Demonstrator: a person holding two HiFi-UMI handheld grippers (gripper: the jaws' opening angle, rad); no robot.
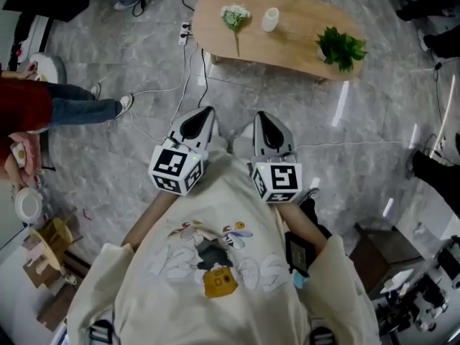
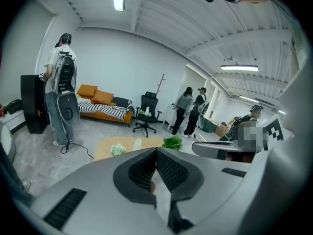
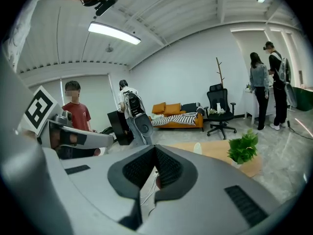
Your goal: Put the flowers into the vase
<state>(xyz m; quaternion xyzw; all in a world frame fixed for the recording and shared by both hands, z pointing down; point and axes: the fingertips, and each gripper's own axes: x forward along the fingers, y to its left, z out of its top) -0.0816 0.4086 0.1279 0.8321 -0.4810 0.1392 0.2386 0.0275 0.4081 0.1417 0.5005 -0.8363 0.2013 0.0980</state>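
A bunch of white flowers [image 1: 235, 16] lies on the oval wooden table [image 1: 302, 42] far ahead, with a small white vase [image 1: 270, 19] standing just right of it. The left gripper view shows the flowers [image 2: 117, 150] and the vase [image 2: 138, 143] in the distance. In the right gripper view only the vase [image 3: 197, 148] shows. My left gripper [image 1: 206, 111] and right gripper [image 1: 263, 115] are held side by side close to my chest, well short of the table. Both are shut with nothing between the jaws.
A green potted plant [image 1: 341, 47] stands at the table's right end. A power strip [image 1: 185, 31] and cables [image 1: 169, 85] lie on the floor between me and the table. A person in red [image 1: 21, 106] sits at the left. Other people, a sofa [image 2: 100, 106] and an office chair [image 2: 146, 114] are farther off.
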